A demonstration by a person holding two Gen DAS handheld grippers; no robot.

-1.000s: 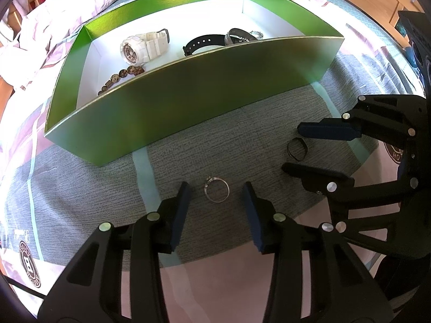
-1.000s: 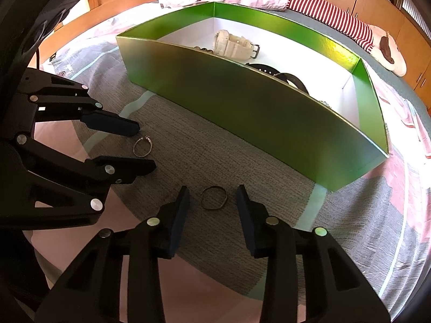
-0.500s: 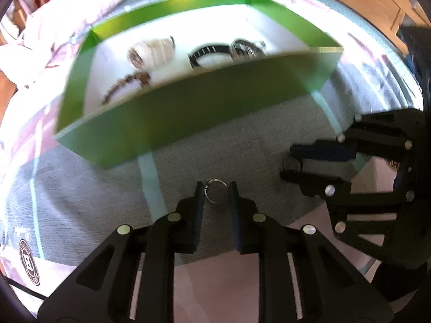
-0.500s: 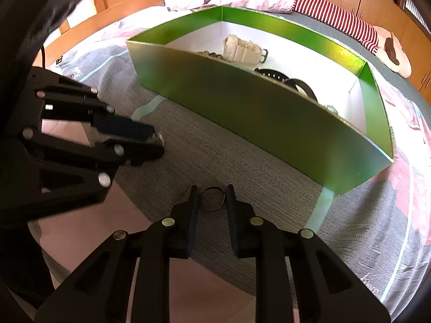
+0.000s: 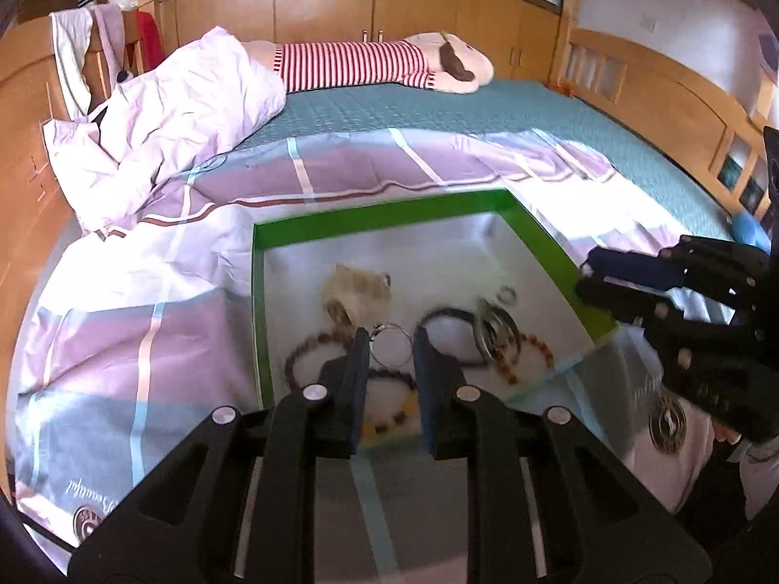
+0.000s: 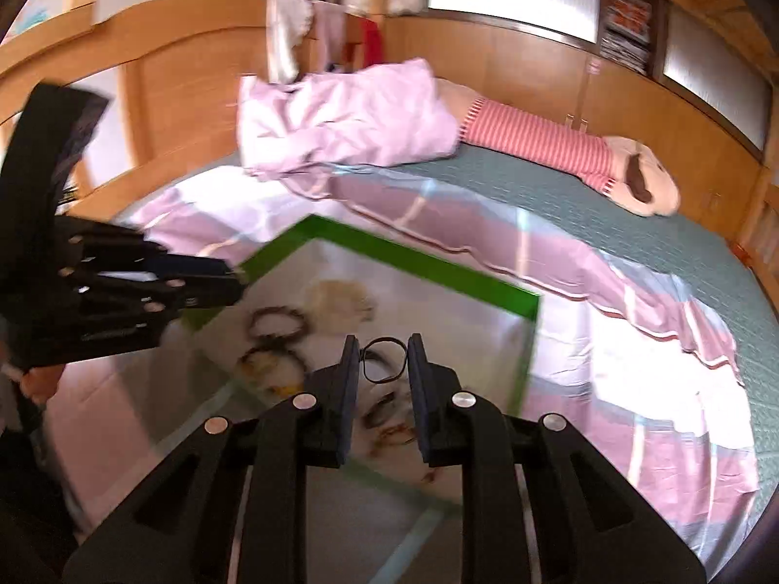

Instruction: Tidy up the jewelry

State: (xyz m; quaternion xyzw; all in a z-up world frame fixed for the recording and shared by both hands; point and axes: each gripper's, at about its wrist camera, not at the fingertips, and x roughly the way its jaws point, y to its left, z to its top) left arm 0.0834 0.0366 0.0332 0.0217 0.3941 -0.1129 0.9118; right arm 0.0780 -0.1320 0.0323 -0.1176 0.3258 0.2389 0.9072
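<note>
Left wrist view: the green box [image 5: 545, 238] lies on the striped bedcover [image 5: 146, 301]. It has green walls and a white floor. On that floor, from left to right, lie a dark bead bracelet [image 5: 311, 345], a white watch [image 5: 355, 289], a black strap [image 5: 443, 321], a metal watch [image 5: 496, 328], an amber bead bracelet [image 5: 530, 355] and a small ring [image 5: 508, 296] near the right wall. More beads show low down between the gripper's fingers; they are blurred.

The left gripper [image 5: 391, 348] is narrowed onto a silver ring [image 5: 391, 345], with one pad touching each side. The ring hangs in the air above the box floor. At the right edge, the right gripper [image 5: 586, 277] reaches over the right wall of the box.

Right wrist view: the box [image 6: 423, 263] is blurred. The bead bracelets [image 6: 275, 321] lie at the left of its floor, and the white watch [image 6: 341, 304] lies just right of them. The right gripper [image 6: 383, 357] is narrowed onto a thin black ring [image 6: 384, 360], pinched between both pads above the box floor. The ring is squeezed out of round. The left gripper [image 6: 233, 277] shows at the left edge, near the box's left corner.
</note>
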